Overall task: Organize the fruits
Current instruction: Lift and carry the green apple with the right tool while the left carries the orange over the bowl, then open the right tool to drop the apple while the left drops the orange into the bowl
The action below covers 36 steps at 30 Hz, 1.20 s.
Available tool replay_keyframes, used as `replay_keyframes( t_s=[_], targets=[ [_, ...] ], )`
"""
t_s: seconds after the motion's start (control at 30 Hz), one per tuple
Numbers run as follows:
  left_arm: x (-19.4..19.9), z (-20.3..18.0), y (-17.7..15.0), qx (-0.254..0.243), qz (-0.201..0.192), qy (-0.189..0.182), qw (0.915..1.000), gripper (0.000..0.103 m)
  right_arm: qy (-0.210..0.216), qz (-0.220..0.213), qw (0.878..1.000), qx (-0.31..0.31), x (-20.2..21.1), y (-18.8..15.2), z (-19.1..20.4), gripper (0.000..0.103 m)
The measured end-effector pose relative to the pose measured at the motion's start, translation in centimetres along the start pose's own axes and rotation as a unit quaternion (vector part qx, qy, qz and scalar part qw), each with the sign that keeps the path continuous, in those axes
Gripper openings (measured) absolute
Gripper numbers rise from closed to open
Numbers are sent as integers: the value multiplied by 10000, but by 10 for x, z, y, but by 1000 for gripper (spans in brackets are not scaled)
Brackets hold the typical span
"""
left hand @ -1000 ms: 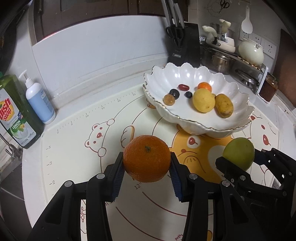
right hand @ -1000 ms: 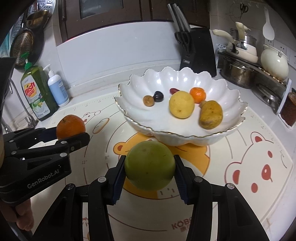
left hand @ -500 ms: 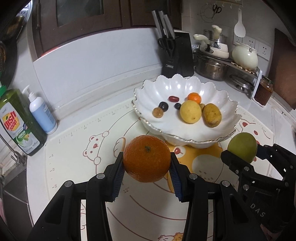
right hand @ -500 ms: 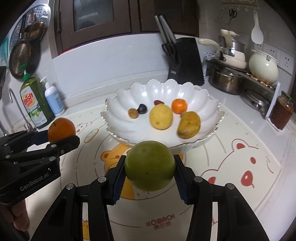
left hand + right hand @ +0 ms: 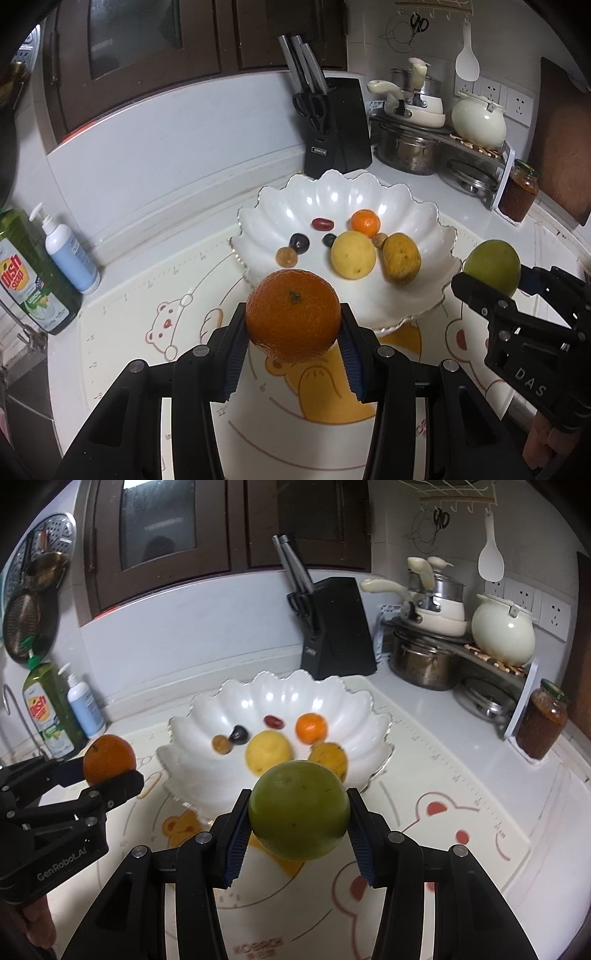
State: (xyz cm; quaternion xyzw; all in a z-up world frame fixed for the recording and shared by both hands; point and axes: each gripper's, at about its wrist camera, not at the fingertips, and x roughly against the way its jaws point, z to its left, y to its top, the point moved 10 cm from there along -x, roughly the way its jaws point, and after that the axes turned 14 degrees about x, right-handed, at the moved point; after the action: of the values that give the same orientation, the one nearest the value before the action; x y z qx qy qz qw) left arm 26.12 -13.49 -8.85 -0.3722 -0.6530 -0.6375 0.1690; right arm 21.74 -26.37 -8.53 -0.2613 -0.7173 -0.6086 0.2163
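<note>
My left gripper (image 5: 293, 325) is shut on a large orange (image 5: 293, 315) and holds it in the air just before the near left rim of a white scalloped bowl (image 5: 424, 221). My right gripper (image 5: 299, 818) is shut on a green round fruit (image 5: 299, 814), held above the mat in front of the bowl (image 5: 192, 716). The bowl holds a yellow fruit (image 5: 352, 254), a brownish yellow fruit (image 5: 401, 257), a small orange (image 5: 365, 222) and several small dark fruits. The right gripper also shows in the left wrist view (image 5: 491, 275), and the left gripper in the right wrist view (image 5: 107, 766).
A bear-print mat (image 5: 155, 295) covers the counter. A knife block (image 5: 338, 129) stands behind the bowl. Pots and a white kettle (image 5: 478, 123) sit on a rack at back right, with a jar (image 5: 517, 194) beside it. Dish soap (image 5: 29, 273) and a pump bottle (image 5: 70, 254) stand at left.
Both grippers have risen with their fruits and pulled back a little, so the bowl looks smaller and lower in both views. Both grips are unchanged.
</note>
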Motion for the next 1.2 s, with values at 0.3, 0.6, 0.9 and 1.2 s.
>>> replay_keyframes(
  t_s=[0.3, 0.6, 0.9, 1.2],
  targets=[
    [-28, -13, 16, 160, 92, 17, 9998, 45, -108, 72, 9999, 12, -25, 15, -30, 50],
    [-55, -11, 19, 282, 265, 74, 9992, 45, 29, 272, 9996, 53, -53, 15, -33, 50],
    [-75, -3, 14, 312, 447, 129, 9984, 45, 253, 511, 9982, 203, -76, 7, -20, 50],
    [-87, -5, 7, 257, 601, 87, 9978, 47, 451, 710, 9963, 186, -90, -2, -13, 50]
  ],
)
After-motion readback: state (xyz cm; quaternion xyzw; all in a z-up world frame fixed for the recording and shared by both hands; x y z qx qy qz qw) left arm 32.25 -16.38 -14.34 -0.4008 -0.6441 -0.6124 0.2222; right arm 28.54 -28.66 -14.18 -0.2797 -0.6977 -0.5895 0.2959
